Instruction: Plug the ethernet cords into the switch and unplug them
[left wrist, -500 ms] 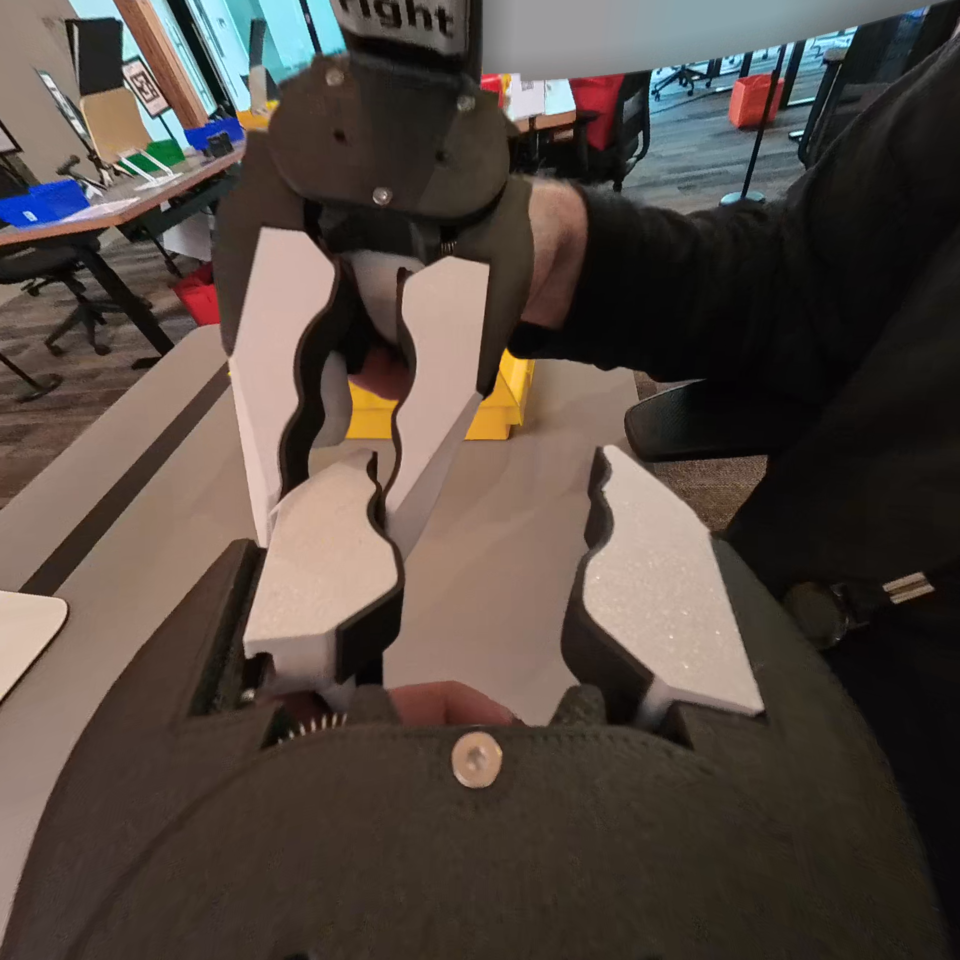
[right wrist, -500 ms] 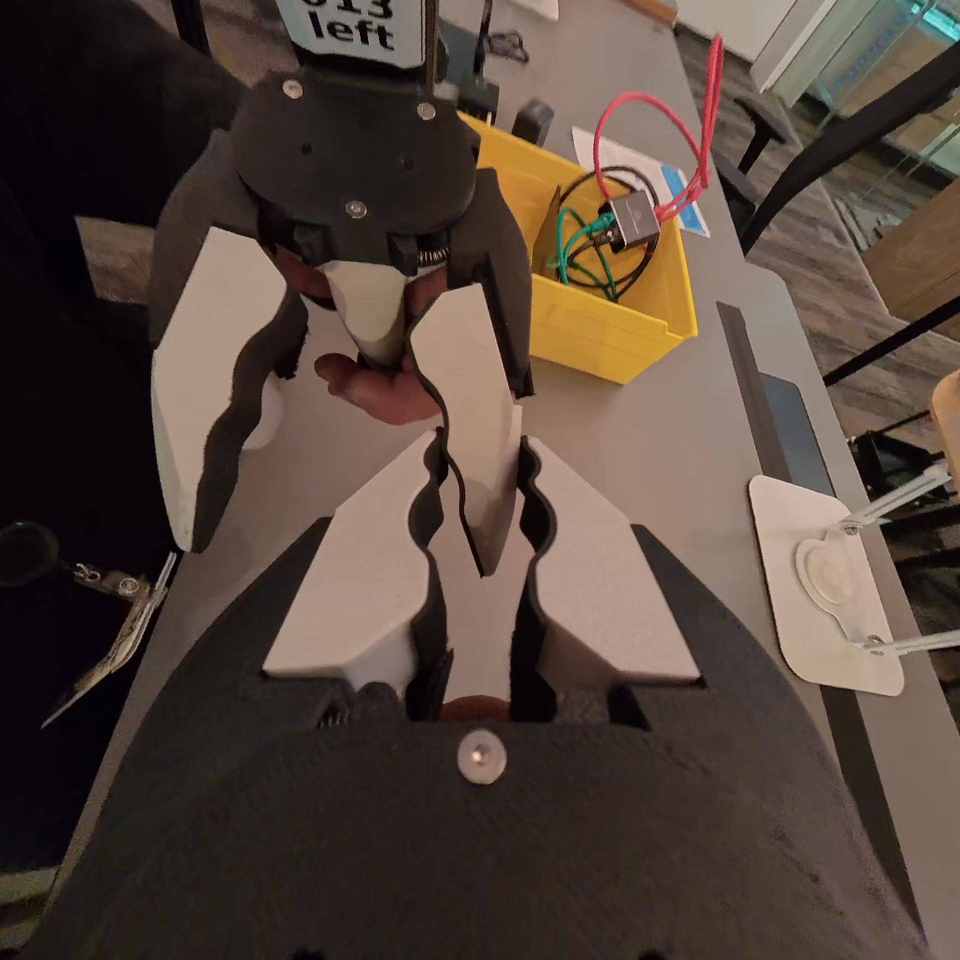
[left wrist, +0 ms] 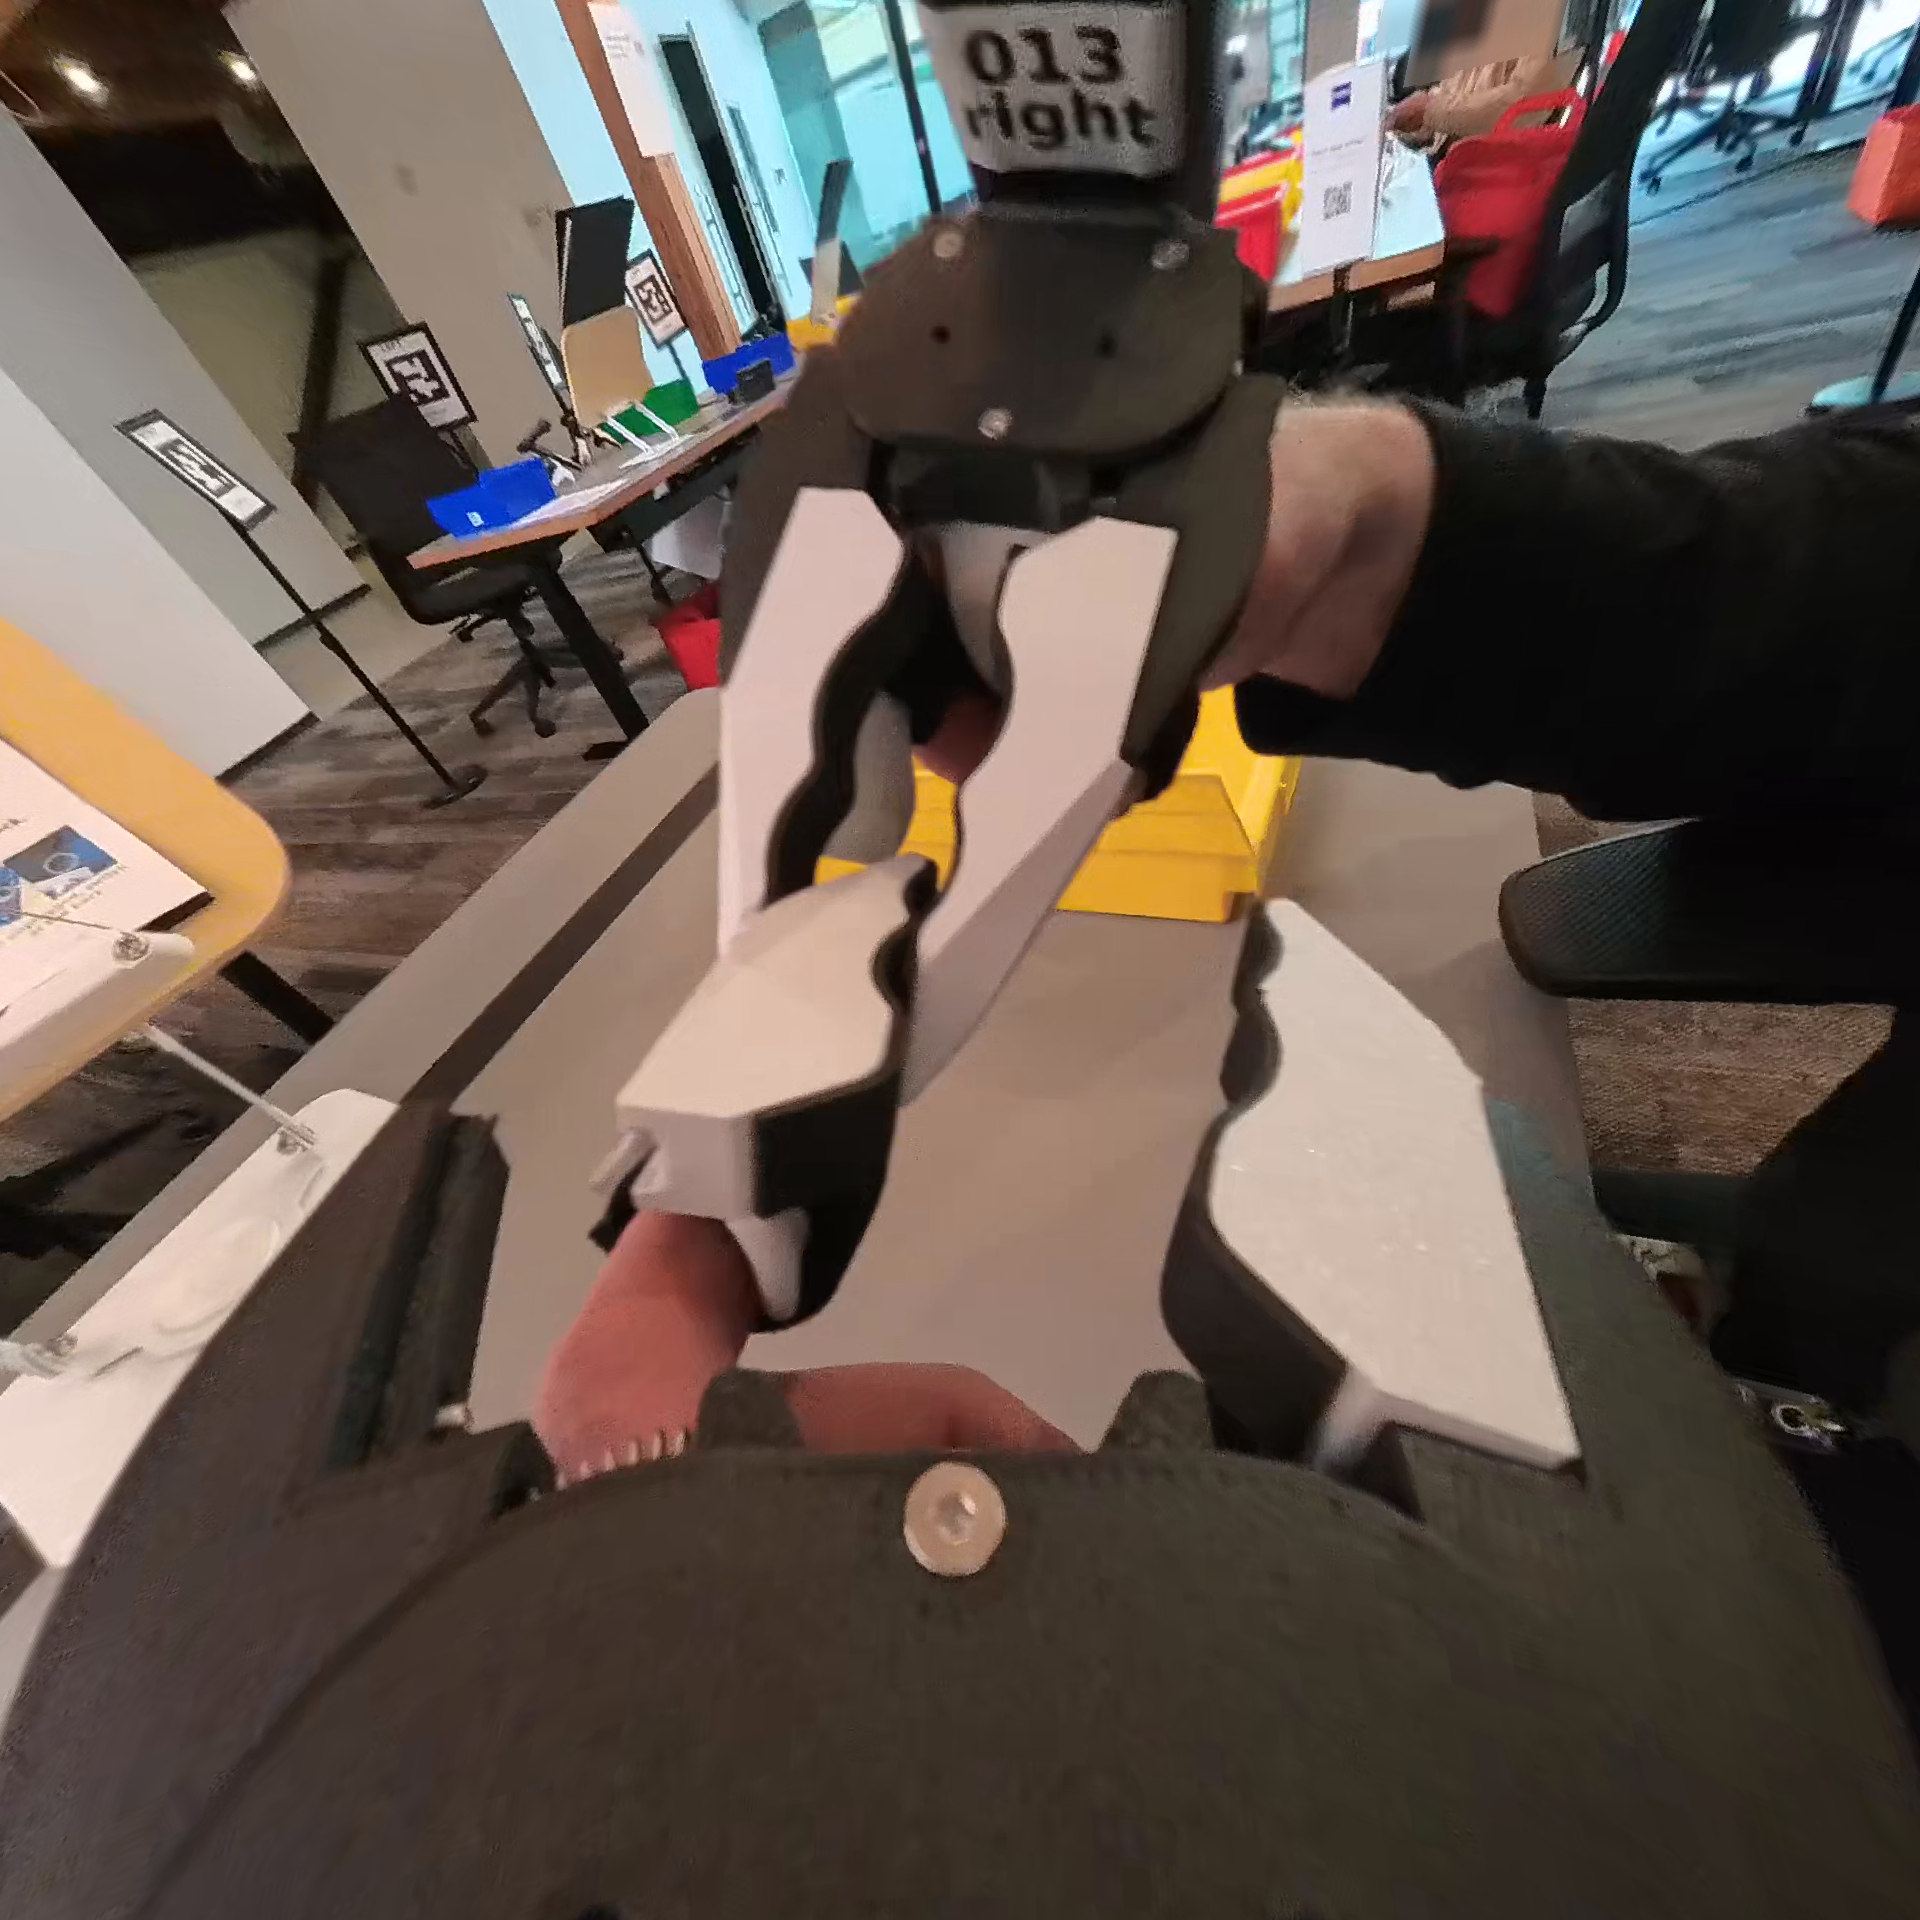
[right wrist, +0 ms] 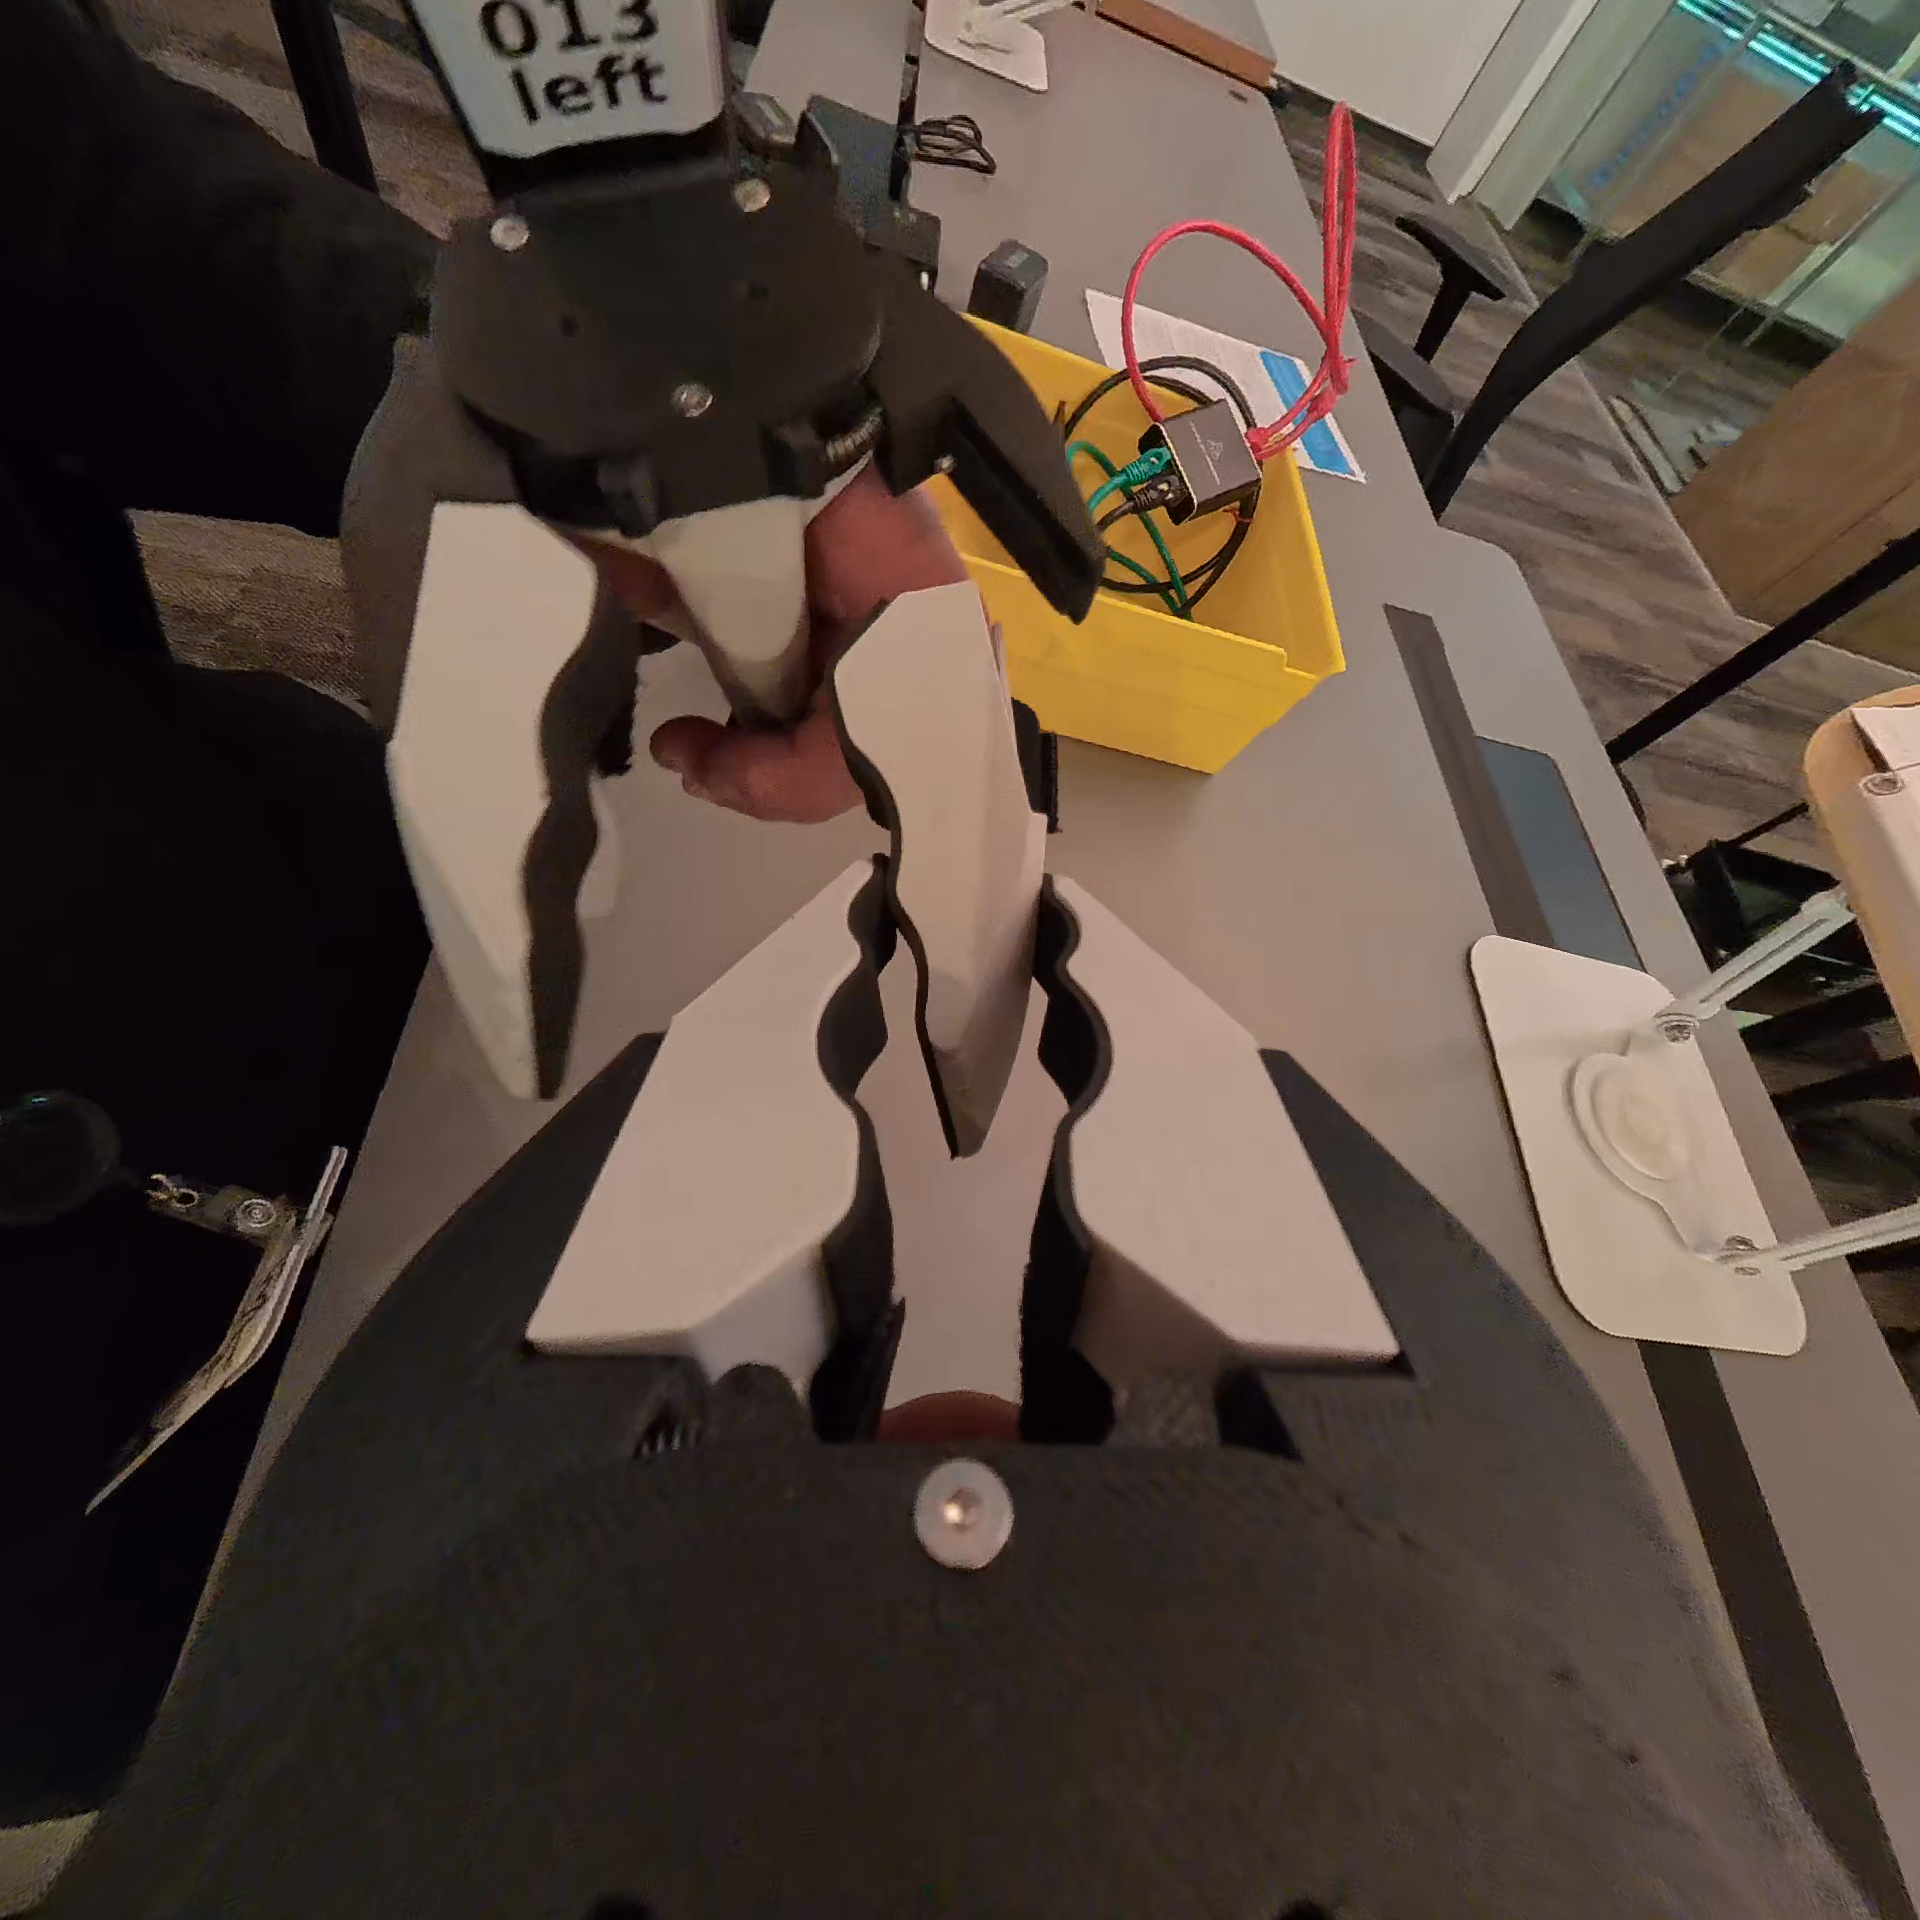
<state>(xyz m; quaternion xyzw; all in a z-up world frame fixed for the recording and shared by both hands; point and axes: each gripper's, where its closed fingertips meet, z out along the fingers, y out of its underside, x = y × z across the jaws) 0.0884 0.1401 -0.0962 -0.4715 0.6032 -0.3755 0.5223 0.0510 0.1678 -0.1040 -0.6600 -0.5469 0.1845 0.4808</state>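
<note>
My two grippers face each other above the grey table (right wrist: 1299, 883). My right gripper (right wrist: 961, 894) is shut on one white finger (right wrist: 945, 790) of my left gripper. That finger sits off its black carriage (right wrist: 1023, 499), with a person's thumb under it in the left wrist view (left wrist: 769, 1039). My left gripper (left wrist: 1091, 935) stands wide open; its other finger (left wrist: 1382, 1195) is in place. A small grey switch (right wrist: 1210, 457) lies in a yellow bin (right wrist: 1195, 707) behind, with red (right wrist: 1236, 244), green (right wrist: 1127, 483) and black (right wrist: 1101, 400) cords at its ports.
A white stand base (right wrist: 1621, 1143) sits on the table at the right. A paper sheet (right wrist: 1195, 332) and small black devices (right wrist: 1008, 281) lie beyond the bin. A black chair (left wrist: 1662, 914) stands by the table edge. The yellow bin also shows in the left wrist view (left wrist: 1164, 862).
The gripped white finger has slid out of its carriage on my left gripper and sits farther into my right gripper's jaws. Both grippers have tilted slightly.
</note>
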